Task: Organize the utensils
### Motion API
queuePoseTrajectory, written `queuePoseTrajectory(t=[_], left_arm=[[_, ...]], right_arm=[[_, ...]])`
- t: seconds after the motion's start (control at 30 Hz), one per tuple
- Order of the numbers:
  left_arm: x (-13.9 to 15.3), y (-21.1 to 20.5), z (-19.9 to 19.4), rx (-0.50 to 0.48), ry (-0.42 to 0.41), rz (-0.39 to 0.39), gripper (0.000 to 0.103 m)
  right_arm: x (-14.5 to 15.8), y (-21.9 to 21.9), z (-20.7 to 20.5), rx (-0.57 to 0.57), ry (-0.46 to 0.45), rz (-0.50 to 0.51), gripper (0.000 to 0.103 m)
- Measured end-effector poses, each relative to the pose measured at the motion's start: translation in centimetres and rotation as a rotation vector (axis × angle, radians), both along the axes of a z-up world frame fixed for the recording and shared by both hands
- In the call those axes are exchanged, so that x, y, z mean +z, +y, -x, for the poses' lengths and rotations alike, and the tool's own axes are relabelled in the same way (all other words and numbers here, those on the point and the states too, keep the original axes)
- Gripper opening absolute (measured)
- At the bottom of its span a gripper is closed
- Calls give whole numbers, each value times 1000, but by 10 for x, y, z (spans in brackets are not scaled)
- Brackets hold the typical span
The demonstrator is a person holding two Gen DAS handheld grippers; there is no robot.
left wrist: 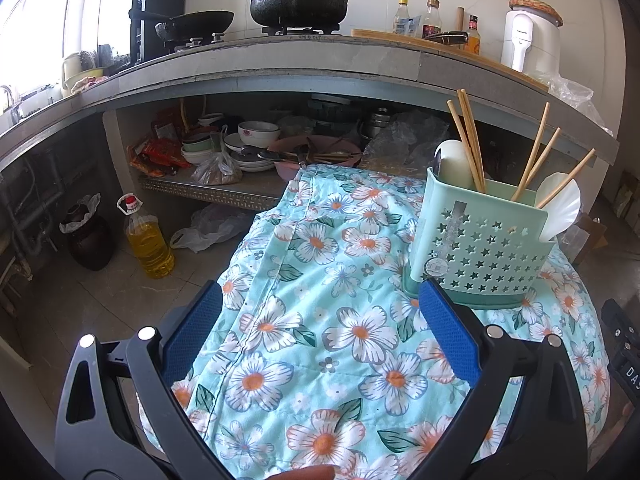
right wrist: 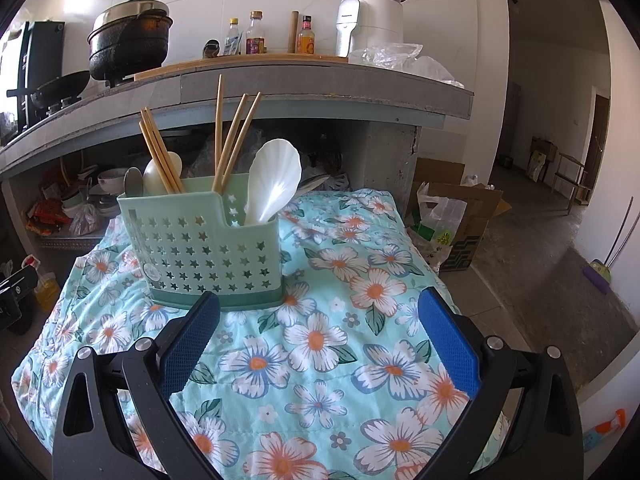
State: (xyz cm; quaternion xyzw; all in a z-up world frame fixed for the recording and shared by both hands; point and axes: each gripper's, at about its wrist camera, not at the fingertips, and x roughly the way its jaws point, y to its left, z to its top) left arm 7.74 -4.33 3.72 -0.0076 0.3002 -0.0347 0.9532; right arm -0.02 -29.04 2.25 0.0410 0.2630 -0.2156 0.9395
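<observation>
While both hand-held grippers hang over the flower-printed turquoise cloth with nothing between their blue pads, every utensil in sight already stands in the mint-green plastic caddy with star-shaped holes, so the sorting looks finished or very nearly so. The left hand-held gripper has its jaws wide apart and empty; the right hand-held gripper is the same, its left pad just in front of the caddy's base.

The caddy sits upright on the cloth-covered bench. Its taller section holds some of the pale wooden chopsticks, a cream plastic spoon and a grey metal spoon; the lower section holds the other chopsticks and a white shell-shaped plastic rice paddle.

No loose utensil lies on the cloth in either view. The next move, as I judge it, calls for a check that nothing is left out, then drawing both grippers away without knocking the caddy.

The left wrist view alone shows the shelf under the grey stone counter, crowded with bowls and plates, and a yellow oil bottle on the floor. The right wrist view alone shows the caddy's divider and the doorway beyond.
</observation>
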Motion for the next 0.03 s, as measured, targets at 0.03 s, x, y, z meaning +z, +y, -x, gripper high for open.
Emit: queuePoseTrajectory(t=[0.03], left_arm=[[0,-1,-1,-1,1,0,95]], right_arm=[[0,0,0,0,0,0,96]])
